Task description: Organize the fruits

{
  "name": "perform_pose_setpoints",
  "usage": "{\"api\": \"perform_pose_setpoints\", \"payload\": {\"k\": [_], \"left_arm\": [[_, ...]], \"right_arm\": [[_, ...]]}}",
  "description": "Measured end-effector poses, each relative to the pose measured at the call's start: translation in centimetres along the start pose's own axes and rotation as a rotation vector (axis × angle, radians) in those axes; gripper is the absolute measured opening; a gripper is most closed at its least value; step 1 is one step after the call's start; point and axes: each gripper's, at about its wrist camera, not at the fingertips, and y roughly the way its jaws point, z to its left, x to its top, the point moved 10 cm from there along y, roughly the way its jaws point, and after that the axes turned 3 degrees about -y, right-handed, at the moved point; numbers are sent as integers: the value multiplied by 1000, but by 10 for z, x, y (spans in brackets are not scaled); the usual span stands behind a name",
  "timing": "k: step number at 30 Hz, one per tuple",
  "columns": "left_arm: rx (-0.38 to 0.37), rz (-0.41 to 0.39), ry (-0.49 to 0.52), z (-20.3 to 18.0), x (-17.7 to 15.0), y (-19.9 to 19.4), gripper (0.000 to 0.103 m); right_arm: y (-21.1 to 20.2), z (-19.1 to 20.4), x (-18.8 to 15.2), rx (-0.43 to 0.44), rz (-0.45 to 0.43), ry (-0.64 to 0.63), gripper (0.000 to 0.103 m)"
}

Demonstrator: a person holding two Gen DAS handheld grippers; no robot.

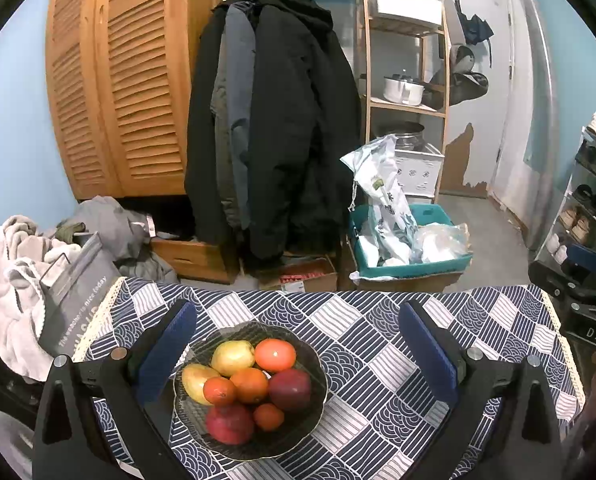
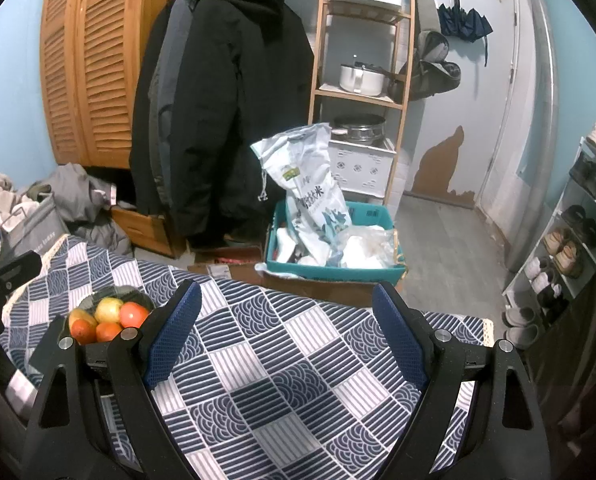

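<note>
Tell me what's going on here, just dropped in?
A person holds a tool in each hand over a table with a blue patterned cloth. The left tool is open, framing a dark bowl piled with fruit: oranges, yellow and red ones. The right tool is open too, over bare cloth, with the bowl off to its left. Nothing is gripped; every fruit sits in the bowl.
</note>
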Motion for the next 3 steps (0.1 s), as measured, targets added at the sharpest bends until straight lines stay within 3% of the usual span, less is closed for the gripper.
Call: {"api": "perform_pose_setpoints", "payload": {"k": [3], "left_arm": [[0,1,0,0,0,0,102]], "right_arm": [[0,0,0,0,2,1,86]]}}
